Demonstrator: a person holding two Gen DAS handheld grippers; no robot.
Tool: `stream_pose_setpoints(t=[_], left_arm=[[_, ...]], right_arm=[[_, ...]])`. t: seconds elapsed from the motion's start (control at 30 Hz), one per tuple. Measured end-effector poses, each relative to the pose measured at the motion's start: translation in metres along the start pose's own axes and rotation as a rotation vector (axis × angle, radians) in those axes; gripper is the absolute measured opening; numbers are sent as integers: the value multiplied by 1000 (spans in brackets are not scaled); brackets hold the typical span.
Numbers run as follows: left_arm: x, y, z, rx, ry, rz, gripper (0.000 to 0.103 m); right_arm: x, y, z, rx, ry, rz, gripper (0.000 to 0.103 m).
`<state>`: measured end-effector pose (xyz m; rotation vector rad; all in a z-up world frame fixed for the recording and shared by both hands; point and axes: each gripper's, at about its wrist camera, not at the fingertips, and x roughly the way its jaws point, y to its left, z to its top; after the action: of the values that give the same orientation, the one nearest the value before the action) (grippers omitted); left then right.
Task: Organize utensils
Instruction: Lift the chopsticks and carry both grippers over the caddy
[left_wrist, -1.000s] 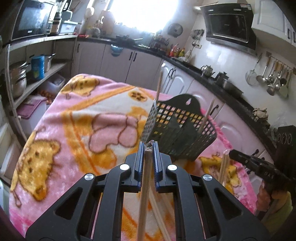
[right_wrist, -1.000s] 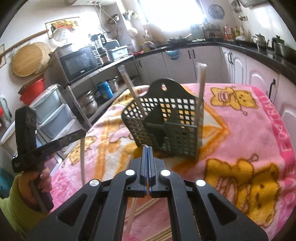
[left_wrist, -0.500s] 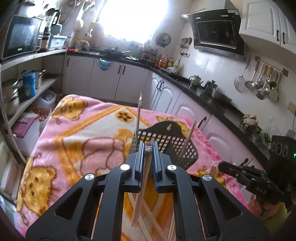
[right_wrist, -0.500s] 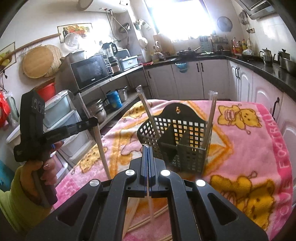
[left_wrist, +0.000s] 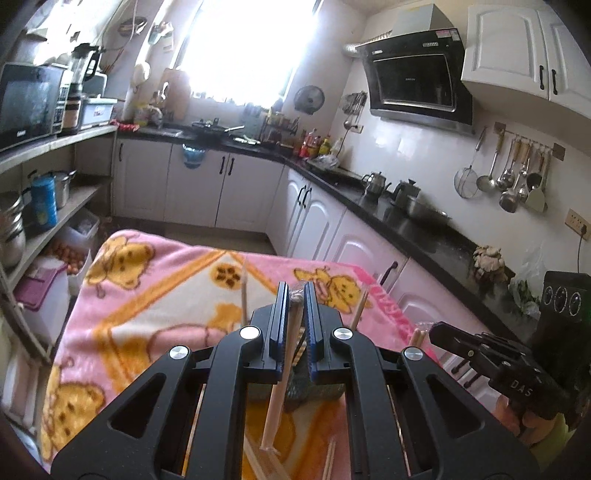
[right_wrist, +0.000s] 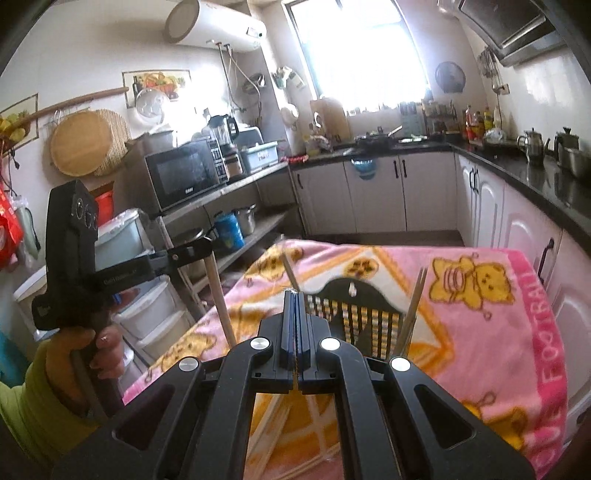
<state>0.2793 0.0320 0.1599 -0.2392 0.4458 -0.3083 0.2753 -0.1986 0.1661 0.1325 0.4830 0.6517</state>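
My left gripper (left_wrist: 295, 291) is shut on a pale wooden chopstick (left_wrist: 282, 376) that hangs down between its jaws, held high above the table. The right wrist view shows that gripper (right_wrist: 201, 251) with the chopstick (right_wrist: 221, 302) hanging from it. My right gripper (right_wrist: 294, 295) is shut on a thin chopstick (right_wrist: 294, 369), seen only as a sliver between the jaws; the left wrist view shows it (left_wrist: 424, 332) at the right. A dark slotted utensil basket (right_wrist: 354, 314) stands on the pink blanket (right_wrist: 480, 332) with chopsticks (right_wrist: 413, 306) upright in it.
More loose chopsticks (left_wrist: 266, 465) lie on the blanket below the grippers. Open shelves with pots and a microwave (right_wrist: 184, 173) stand to the left of the table. White cabinets under a black counter (left_wrist: 388, 218) run along the right.
Both grippers have risen well above the table, each carrying its chopstick. The basket now sits lower in both views and is mostly hidden behind the left gripper.
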Motion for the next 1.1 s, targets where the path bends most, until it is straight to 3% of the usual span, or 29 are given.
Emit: stream_pose_setpoints(t=[0.57,1.1], left_arm=[[36,-41,58,37,-79,-49,3],[90,-39,54,5,-62,-48,3]], right_arm=[[-1,-25,67,15,-137,-53,1],[23,-61,75,79,-158,-93,1]])
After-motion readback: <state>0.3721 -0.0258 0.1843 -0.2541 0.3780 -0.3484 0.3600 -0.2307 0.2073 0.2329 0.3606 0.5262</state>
